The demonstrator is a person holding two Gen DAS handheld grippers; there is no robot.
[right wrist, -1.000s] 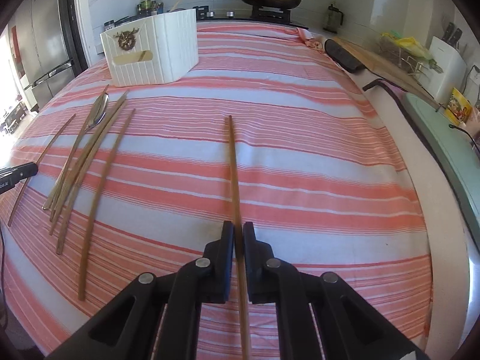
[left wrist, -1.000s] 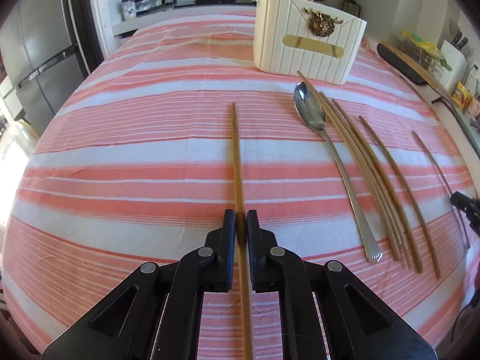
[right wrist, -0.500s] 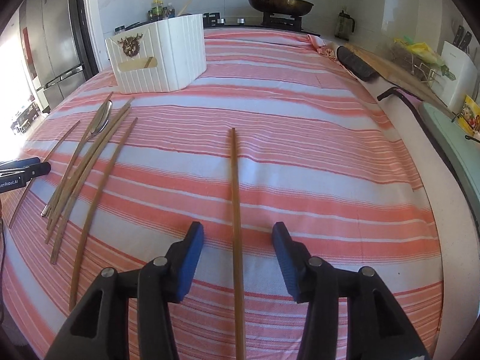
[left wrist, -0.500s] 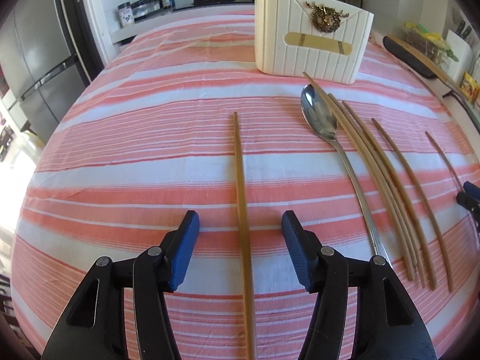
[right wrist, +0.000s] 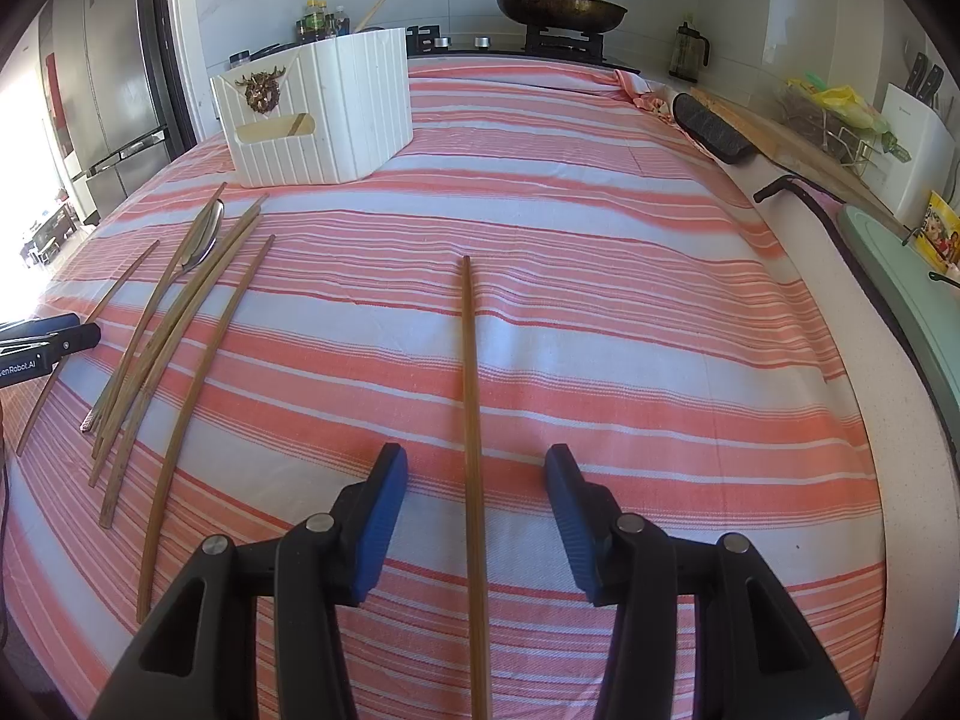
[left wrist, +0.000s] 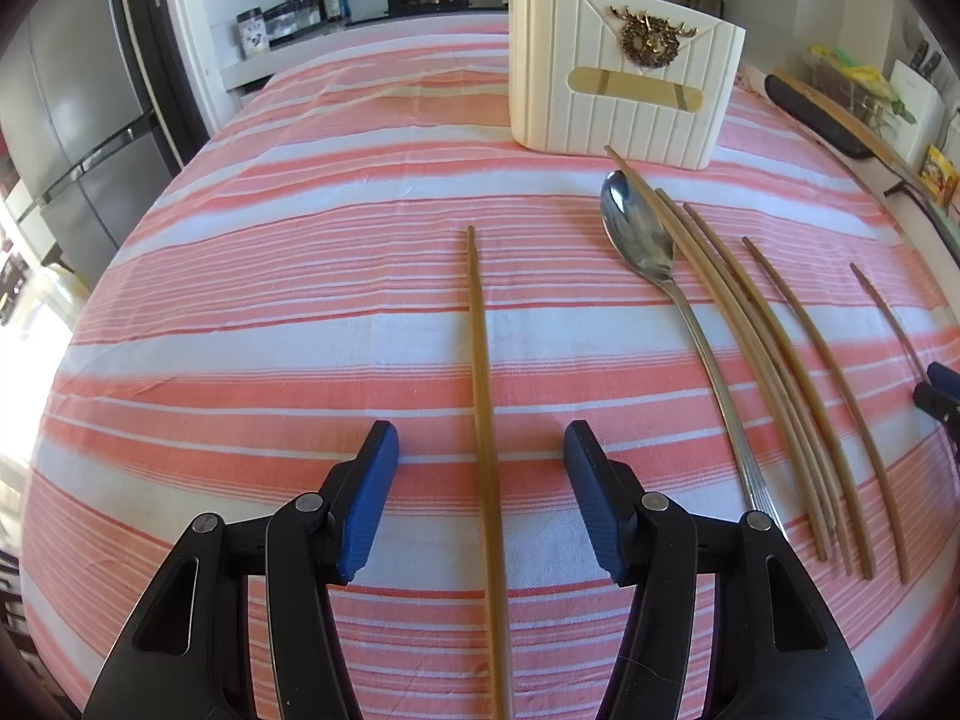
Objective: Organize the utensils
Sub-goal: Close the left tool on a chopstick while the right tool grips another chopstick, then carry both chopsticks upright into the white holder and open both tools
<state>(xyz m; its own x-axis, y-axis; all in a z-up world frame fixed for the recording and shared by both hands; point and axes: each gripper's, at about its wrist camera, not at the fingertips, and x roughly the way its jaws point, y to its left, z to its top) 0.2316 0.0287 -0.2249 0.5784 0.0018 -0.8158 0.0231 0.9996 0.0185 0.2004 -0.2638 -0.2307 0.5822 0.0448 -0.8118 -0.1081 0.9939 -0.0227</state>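
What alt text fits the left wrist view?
The open left gripper straddles a lone chopstick on the striped cloth. To the right lie a spoon and more chopsticks before a white holder.

A home kitchen: lidded frying pan (right wrist: pixel 561 7) on a stove, refrigerator (left wrist: pixel 72 138), knife block (right wrist: pixel 917 138).
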